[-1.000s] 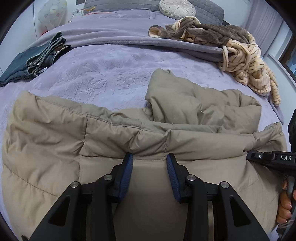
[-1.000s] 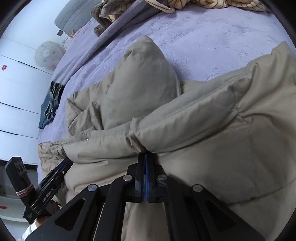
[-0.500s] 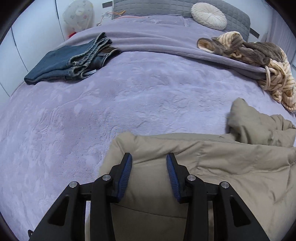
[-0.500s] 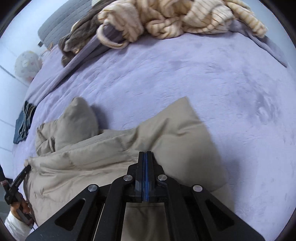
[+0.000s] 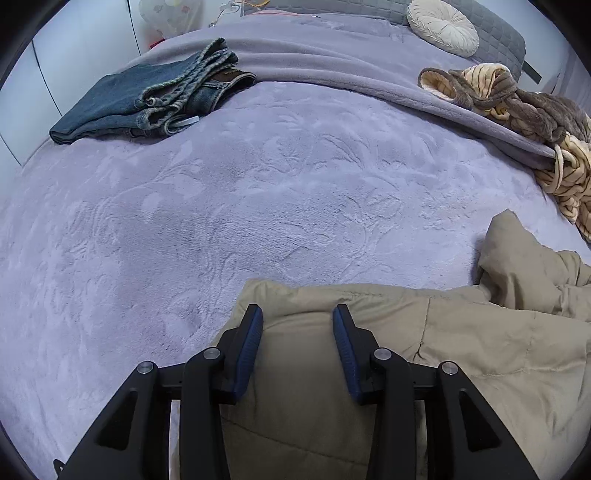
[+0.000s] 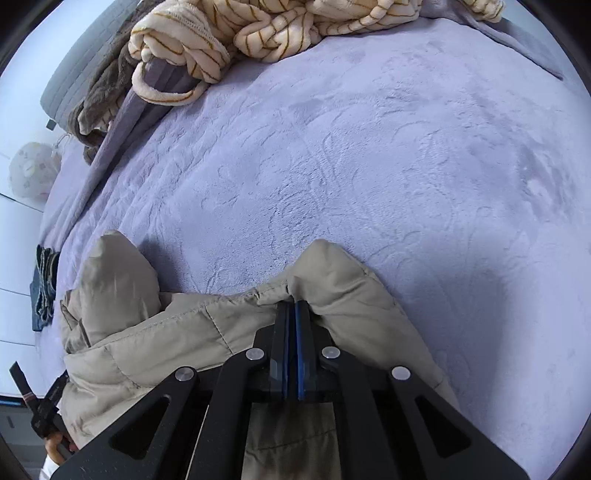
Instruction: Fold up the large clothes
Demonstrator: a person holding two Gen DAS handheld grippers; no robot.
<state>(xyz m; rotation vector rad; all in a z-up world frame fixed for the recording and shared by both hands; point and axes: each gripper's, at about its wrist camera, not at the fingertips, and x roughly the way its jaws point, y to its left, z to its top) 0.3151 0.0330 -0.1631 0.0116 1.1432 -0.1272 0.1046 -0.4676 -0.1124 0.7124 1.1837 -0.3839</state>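
A beige padded jacket (image 5: 461, 350) lies on the lilac bed cover, bunched toward the right in the left wrist view. My left gripper (image 5: 297, 314) is open, its blue pads (image 5: 251, 343) standing either side of the jacket's left corner, above the fabric. My right gripper (image 6: 294, 308) is shut on a fold of the jacket (image 6: 184, 332) near its right corner. A puffed sleeve or hood (image 6: 114, 273) rises at the left of the right wrist view. The left tool and hand (image 6: 44, 410) show at the lower left there.
Folded blue jeans (image 5: 147, 99) lie at the far left of the bed. A striped cream and brown blanket heap (image 5: 517, 107) sits at the far right, also in the right wrist view (image 6: 240, 33). A round cushion (image 5: 443, 27) rests by the headboard. Lilac cover (image 5: 258, 184) spreads between.
Both grippers have moved outward along the jacket's edge, left one to the left corner, right one to the right corner. The left jaws stayed open, the right stayed shut.
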